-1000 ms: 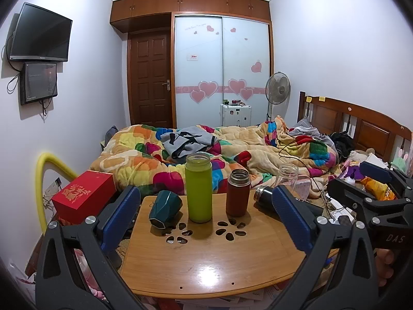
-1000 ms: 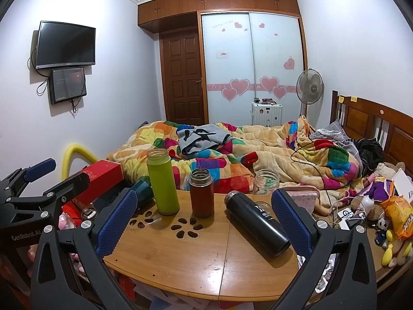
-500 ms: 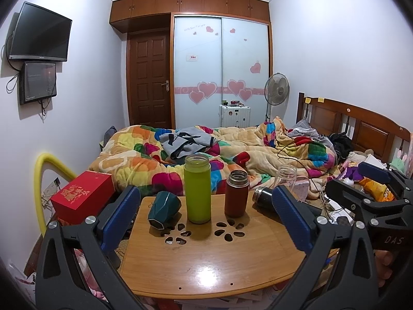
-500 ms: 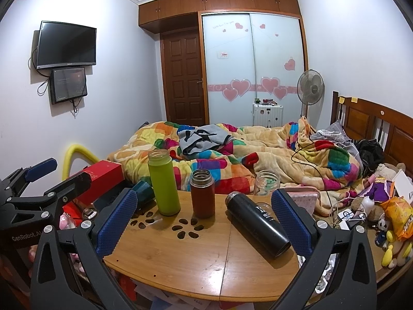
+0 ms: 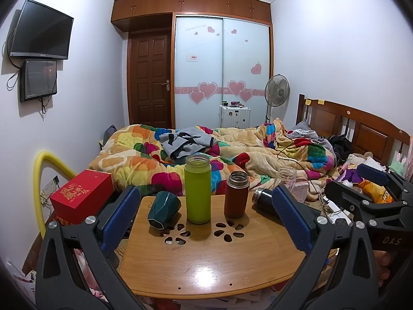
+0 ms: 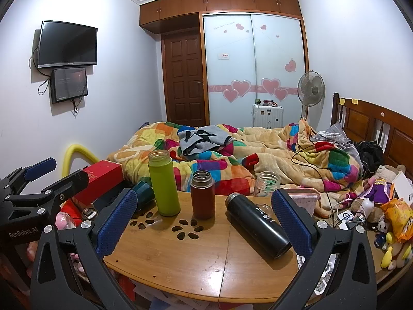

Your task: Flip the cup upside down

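Note:
A dark green faceted cup (image 5: 163,211) lies on its side at the far left of the round wooden table (image 5: 206,263), mouth toward me; in the right wrist view it (image 6: 142,192) is partly hidden behind my finger. A green bottle (image 5: 197,188), a red-brown flask (image 5: 236,194) and a clear jar (image 6: 267,184) stand upright with open mouths. A black flask (image 6: 258,224) lies on its side. My left gripper (image 5: 206,222) is open and empty, short of the cups. My right gripper (image 6: 204,222) is open and empty, to its right.
A red box (image 5: 81,197) sits left of the table beside a yellow foam tube (image 5: 44,165). A bed with a colourful quilt (image 5: 232,152) lies behind the table. Snack bags, toys and cables (image 6: 387,214) clutter the right side. Papers lie under the table.
Both views have shifted very slightly; the grippers stay open and nothing on the table has moved.

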The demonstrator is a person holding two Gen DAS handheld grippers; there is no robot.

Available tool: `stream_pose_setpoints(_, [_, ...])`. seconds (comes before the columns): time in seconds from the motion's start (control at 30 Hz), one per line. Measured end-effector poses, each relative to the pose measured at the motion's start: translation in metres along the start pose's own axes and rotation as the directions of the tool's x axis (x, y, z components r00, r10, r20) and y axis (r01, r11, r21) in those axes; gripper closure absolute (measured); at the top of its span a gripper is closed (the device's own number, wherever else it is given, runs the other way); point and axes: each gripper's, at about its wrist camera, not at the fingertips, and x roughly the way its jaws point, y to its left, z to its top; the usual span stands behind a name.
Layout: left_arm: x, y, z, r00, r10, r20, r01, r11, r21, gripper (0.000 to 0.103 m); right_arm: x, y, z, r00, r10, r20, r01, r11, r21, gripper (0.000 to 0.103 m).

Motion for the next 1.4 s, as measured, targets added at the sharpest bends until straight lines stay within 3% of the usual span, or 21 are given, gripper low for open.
stream_pose_setpoints(0.27, [0.009,0.004,-0.002,1.0,-0.017,-0.016,0.017,1.0,-0.008,0.0,0.007,-0.002,-0.002,1.0,0.011,0.001,-0.011,1.0,-0.004,0.0])
stream_pose_setpoints(0.37, [0.029,0.011,-0.005,0.996,-0.057,-0.073,0.056,0.998,-0.006,0.0,0.014,-0.004,-0.005,1.0,0.018,-0.004,-0.018,1.0,-0.001,0.0])
stream_pose_setpoints(0.47, [0.067,0.027,-0.011,0.981,-0.07,-0.18,0.068,0.998,-0.017,0.0,0.021,-0.007,-0.01,1.0,0.018,-0.014,-0.018,1.0,-0.002,0.0])
stream_pose_setpoints(0.6, [0.132,0.06,-0.028,0.936,-0.092,-0.339,0.074,0.995,-0.065,0.0,0.041,-0.017,-0.018,0.999,0.017,-0.049,-0.016,1.0,0.014,0.0])
stream_pose_setpoints(0.73, [0.193,0.087,-0.048,0.889,-0.076,-0.452,0.049,0.996,-0.071,0.001,0.064,-0.027,-0.028,0.995,0.017,-0.095,-0.013,0.999,0.045,0.0])
stream_pose_setpoints(0.8, [0.219,0.093,-0.057,0.868,-0.068,-0.492,0.05,0.997,-0.051,0.012,0.075,-0.033,-0.034,0.993,0.018,-0.12,-0.011,0.998,0.058,0.0])
stream_pose_setpoints(0.93, [0.272,0.108,-0.074,0.818,-0.035,-0.574,0.029,0.999,-0.019,0.015,0.096,-0.041,-0.043,0.986,0.014,-0.166,-0.002,0.998,0.07,0.0])
stream_pose_setpoints(1.0, [0.293,0.116,-0.079,0.799,-0.058,-0.599,0.036,0.998,-0.049,0.017,0.104,-0.043,-0.047,0.983,0.012,-0.182,0.001,0.997,0.072,0.0])
stream_pose_setpoints(1.13, [0.316,0.122,-0.083,0.785,-0.057,-0.616,0.028,0.998,-0.056,0.026,0.118,-0.045,-0.056,0.977,0.01,-0.215,0.005,0.997,0.071,0.0])
stream_pose_setpoints(1.4, [0.312,0.123,-0.087,0.799,-0.076,-0.596,0.04,0.996,-0.074,0.03,0.13,-0.039,-0.065,0.966,0.02,-0.257,-0.003,0.998,0.065,0.0])
